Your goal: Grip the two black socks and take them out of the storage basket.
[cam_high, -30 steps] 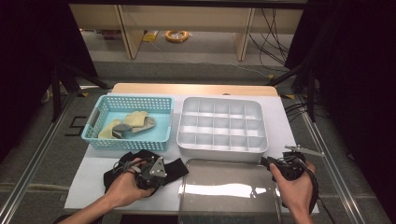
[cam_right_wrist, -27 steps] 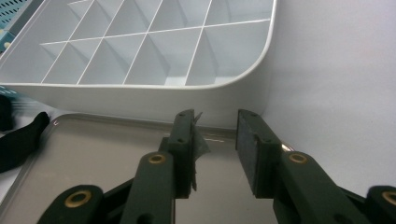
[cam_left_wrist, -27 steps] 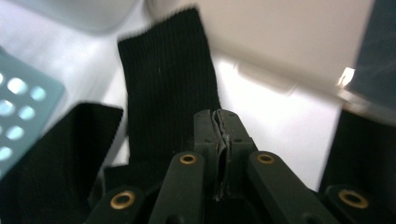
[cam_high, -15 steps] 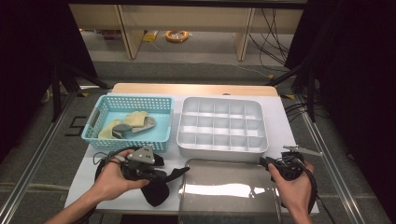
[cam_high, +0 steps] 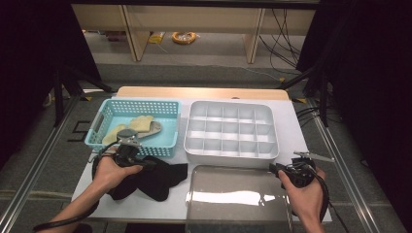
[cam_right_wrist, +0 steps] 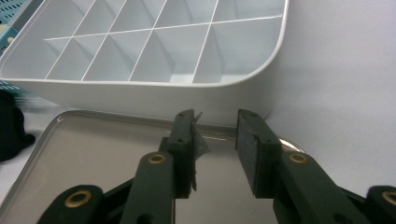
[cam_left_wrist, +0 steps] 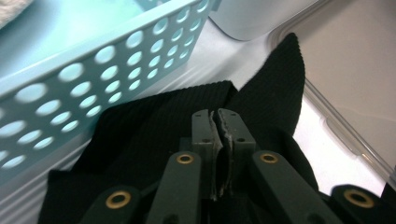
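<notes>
Two tools: I hold one in each hand at the white counter (cam_high: 301,121), the black knitted cloth before me.
Left tool: my left tool (cam_left_wrist: 219,122) has its jaws almost together; they have just been opening a little. From the left gripper view I cannot tell whether any cloth is pinched between the pads or merely lies under them.
Black cloth: the black ribbed knitted cloth (cam_high: 155,178) lies crumpled on the counter just in front of the turquoise perforated plastic basket (cam_high: 109,116), its right edge near the clear flat plastic lid (cam_high: 238,204).
Right tool: my right tool (cam_right_wrist: 215,140) stands partly open with nothing between its pads, hovering over the clear lid just before the white divided plastic organiser tray (cam_right_wrist: 154,93).
Basket contents: pale yellow cloth pieces (cam_high: 138,124) and a grey item lie inside the basket.
Tray: its compartments look empty from above.
Risk, loose grip: as I judge it, with the jaws so nearly closed on thin fabric, a lift could take only a fold, or nothing, and the cloth would slump back.
Risk, snagging: the left tool sits close to the basket wall; a careless pull could catch the holes or shove the basket along.
Risk, dragging: a trailing end could sweep over the lid and shift it.
</notes>
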The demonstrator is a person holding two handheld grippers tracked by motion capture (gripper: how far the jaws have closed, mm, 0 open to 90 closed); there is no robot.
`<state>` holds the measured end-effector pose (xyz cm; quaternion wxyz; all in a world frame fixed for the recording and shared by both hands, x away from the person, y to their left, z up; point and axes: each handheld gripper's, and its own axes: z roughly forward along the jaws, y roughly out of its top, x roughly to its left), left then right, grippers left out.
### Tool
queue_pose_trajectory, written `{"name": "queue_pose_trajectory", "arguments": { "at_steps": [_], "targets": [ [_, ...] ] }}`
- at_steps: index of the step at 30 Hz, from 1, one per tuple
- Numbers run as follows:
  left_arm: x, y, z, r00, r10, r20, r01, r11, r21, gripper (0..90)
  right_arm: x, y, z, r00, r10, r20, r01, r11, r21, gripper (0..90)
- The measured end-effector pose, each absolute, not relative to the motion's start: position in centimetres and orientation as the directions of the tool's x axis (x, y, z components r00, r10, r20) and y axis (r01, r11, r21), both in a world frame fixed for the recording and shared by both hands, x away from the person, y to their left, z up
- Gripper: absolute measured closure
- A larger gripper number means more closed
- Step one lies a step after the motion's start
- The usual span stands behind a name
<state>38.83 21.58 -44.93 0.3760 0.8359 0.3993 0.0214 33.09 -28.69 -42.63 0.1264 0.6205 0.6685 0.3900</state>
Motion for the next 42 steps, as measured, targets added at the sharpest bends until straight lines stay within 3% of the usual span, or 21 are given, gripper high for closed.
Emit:
{"name": "queue_pose_trajectory", "arguments": {
  "at_steps": [6,9,12,16,22,24,28,32,36,40,42],
  "targets": [
    [38.0,21.1,-43.6,0.703,0.695,-0.150,0.561,-0.412,0.718,66.7,33.0,-28.5,-42.6,-0.192,0.934,0.300,0.735,-0.066,0.675,68.5],
    [37.6,20.1,-42.7,0.739,0.667,-0.095,0.498,-0.447,0.743,63.5,33.0,-28.3,-42.5,-0.166,0.930,0.329,0.745,-0.100,0.660,68.5],
    [37.6,18.4,-42.5,0.774,0.627,-0.086,0.467,-0.474,0.746,59.5,33.0,-28.5,-42.5,-0.203,0.923,0.327,0.740,-0.073,0.668,68.5],
    [38.8,16.3,-43.6,0.816,0.575,-0.063,0.449,-0.561,0.696,50.2,33.1,-28.4,-42.6,-0.214,0.929,0.301,0.727,-0.054,0.684,68.5],
    [40.7,15.0,-45.4,0.863,0.504,-0.044,0.429,-0.682,0.592,47.2,32.9,-28.3,-42.3,-0.201,0.926,0.318,0.739,-0.070,0.671,68.5],
    [40.7,14.3,-46.1,0.857,0.512,-0.057,0.437,-0.664,0.606,48.9,32.9,-28.0,-42.3,-0.184,0.920,0.346,0.752,-0.095,0.653,68.5],
    [40.8,13.8,-46.0,0.898,0.441,0.011,0.360,-0.747,0.558,57.3,32.8,-27.6,-42.2,-0.196,0.912,0.359,0.754,-0.094,0.650,68.5],
    [40.5,13.7,-45.9,0.901,0.434,-0.005,0.365,-0.751,0.551,67.3,32.9,-27.8,-42.3,-0.218,0.924,0.313,0.740,-0.053,0.671,68.4],
    [40.4,13.7,-46.0,0.897,0.441,-0.018,0.378,-0.748,0.546,75.0,32.8,-27.3,-42.2,-0.203,0.908,0.366,0.752,-0.095,0.652,68.4],
    [40.3,13.9,-45.9,0.895,0.445,-0.013,0.379,-0.746,0.547,84.0,33.0,-27.5,-42.3,-0.238,0.924,0.299,0.729,-0.033,0.683,68.5],
    [40.2,13.9,-46.0,0.892,0.452,-0.024,0.390,-0.740,0.549,86.3,32.8,-27.1,-42.0,-0.215,0.910,0.353,0.754,-0.075,0.653,68.5]
  ]
}}
